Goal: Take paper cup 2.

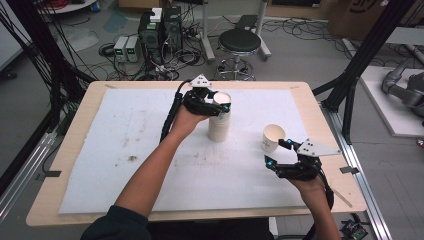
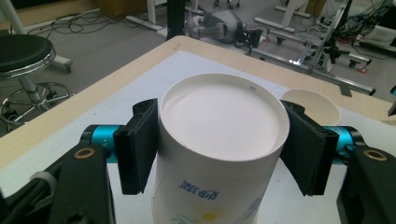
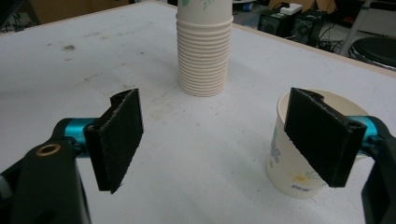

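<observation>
on the worktop [image 1: 125, 125], the left gripper [image 1: 216, 103] clamps the top cup of an upside-down cup stack [image 1: 219, 122]; the right gripper [image 1: 277, 152] stands open beside a single cup [image 1: 272, 138].

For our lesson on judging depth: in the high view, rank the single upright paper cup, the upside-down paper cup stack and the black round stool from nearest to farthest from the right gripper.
1. Single upright paper cup, just beyond the right gripper.
2. Upside-down paper cup stack, mid-table, clamped by the left gripper.
3. Black round stool, on the floor past the table.
</observation>
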The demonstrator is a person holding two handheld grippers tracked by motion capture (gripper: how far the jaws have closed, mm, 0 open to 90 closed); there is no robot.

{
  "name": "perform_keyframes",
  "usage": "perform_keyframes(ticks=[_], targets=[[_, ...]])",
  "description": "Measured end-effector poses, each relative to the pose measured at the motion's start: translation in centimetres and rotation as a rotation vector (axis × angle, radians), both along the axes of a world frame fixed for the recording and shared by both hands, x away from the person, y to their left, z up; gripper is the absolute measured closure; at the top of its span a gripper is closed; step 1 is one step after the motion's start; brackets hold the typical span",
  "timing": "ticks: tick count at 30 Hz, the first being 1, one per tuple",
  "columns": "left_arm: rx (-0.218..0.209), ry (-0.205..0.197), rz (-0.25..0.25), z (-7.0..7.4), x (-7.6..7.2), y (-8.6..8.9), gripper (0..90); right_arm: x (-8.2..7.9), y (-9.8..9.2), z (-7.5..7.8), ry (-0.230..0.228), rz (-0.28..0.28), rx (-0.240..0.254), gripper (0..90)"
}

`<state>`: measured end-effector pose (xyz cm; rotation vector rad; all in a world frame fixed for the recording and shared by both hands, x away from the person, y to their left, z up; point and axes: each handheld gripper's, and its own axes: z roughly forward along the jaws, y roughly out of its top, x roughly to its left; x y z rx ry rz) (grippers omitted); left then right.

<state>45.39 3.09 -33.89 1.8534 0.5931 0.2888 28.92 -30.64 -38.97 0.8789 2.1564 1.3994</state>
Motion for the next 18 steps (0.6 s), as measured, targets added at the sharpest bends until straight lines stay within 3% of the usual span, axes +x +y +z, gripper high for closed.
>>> perform_keyframes(ticks=[5, 18], targets=[[-0.027, -0.013, 0.0, 0.7, -0.2, 0.3, 34.1, 0.0, 0.1, 0.0, 0.004, 0.0, 0.002, 20.1], [-0.163, -0.075, 0.008, 4.4, -1.8, 2.5, 35.3, 0.3, 1.0, 0.6, 0.015, 0.038, 0.024, 20.1]])
